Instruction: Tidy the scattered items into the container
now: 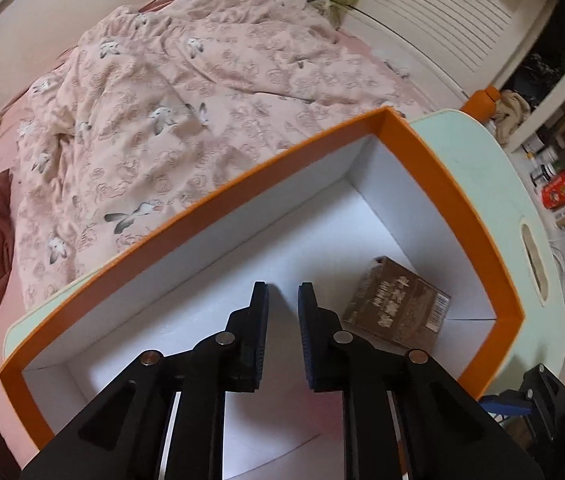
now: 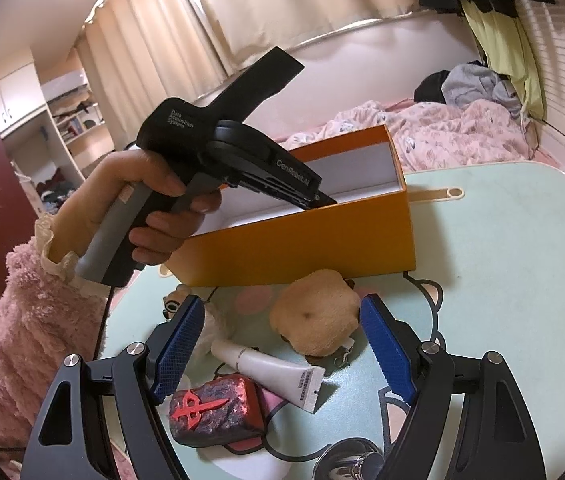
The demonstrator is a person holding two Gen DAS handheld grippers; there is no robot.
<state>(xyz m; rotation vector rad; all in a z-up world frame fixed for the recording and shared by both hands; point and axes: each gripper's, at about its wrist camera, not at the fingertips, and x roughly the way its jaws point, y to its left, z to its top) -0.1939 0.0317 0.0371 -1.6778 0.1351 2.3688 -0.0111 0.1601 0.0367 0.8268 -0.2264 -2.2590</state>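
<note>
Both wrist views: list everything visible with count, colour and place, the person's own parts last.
Box: 1, orange outside, white inside, on the table.
Carton: 1, brown, inside the box.
Plush toy: 1, tan, on the table in front of the box.
Tube: 1, white, in front of the plush toy.
Block: 1, dark with a red mark, beside the tube.
Table: 1, pale green.
Quilt: 1, pink patterned, on the bed.
Left gripper: 1, black, over the box, nearly shut, empty.
Right gripper: 1, blue pads, open over the scattered items.
Hand: 1, pink fluffy sleeve, holding the left gripper.
</note>
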